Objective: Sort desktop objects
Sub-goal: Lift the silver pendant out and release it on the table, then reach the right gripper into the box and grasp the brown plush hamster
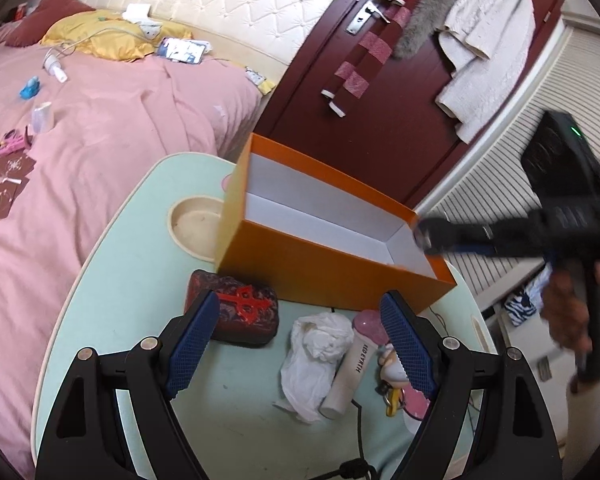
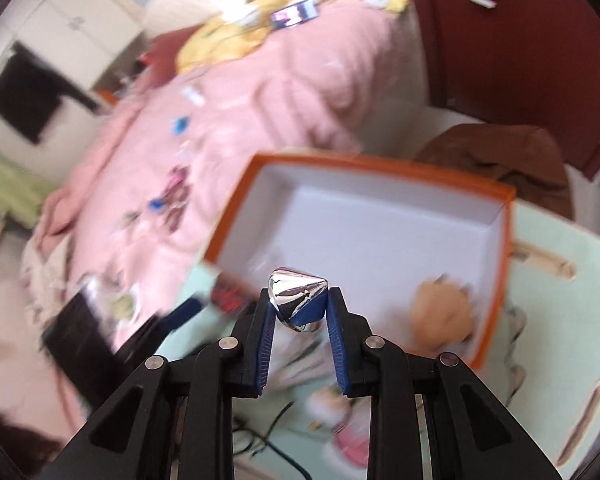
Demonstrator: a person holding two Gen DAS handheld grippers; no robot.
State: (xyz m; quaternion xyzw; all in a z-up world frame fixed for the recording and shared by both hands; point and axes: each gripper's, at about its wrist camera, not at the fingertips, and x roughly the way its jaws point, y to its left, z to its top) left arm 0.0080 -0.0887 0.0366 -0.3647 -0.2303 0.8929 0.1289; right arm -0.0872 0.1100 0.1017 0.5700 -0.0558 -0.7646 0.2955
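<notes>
Now carrying: right claw (image 2: 297, 304) pinching the chrome piece (image 2: 297, 296) above the orange box (image 2: 496, 272); best released low inside. Left claw (image 1: 300, 344) spread over table (image 1: 139, 280).

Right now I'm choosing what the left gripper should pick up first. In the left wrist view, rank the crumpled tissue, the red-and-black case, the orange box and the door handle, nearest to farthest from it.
1. Crumpled tissue, lying between the left gripper's open fingers.
2. Red-and-black case, just past the left fingertip; nearly tied with the tissue.
3. Orange box, behind both on the table.
4. Door handle, across the room.
</notes>
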